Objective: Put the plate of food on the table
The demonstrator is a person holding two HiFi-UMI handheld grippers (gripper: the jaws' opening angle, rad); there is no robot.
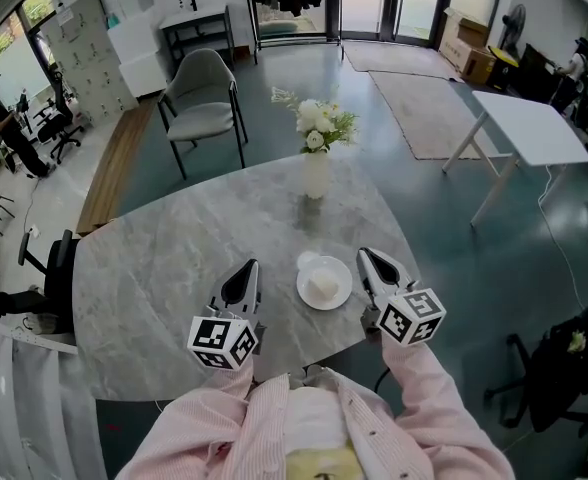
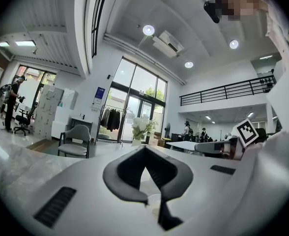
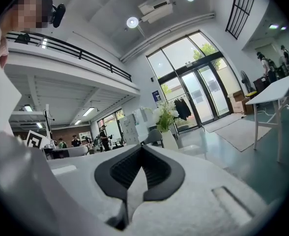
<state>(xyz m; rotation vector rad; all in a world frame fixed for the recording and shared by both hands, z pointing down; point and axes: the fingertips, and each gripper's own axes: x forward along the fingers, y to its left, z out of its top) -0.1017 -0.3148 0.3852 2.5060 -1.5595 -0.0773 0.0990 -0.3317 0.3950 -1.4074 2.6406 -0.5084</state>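
A white plate with a pale piece of food on it rests on the grey marble table, near the front edge. My left gripper hovers just left of the plate, shut and empty. My right gripper hovers just right of it, also shut with nothing between its fingers. Neither touches the plate. The left gripper view shows its own closed jaws and the right gripper beyond. In the right gripper view the jaws are closed too, with the left gripper off to the side.
A white vase of white flowers stands on the table beyond the plate. A small white dish sits by the plate's far left rim. A grey chair stands behind the table, a white side table far right.
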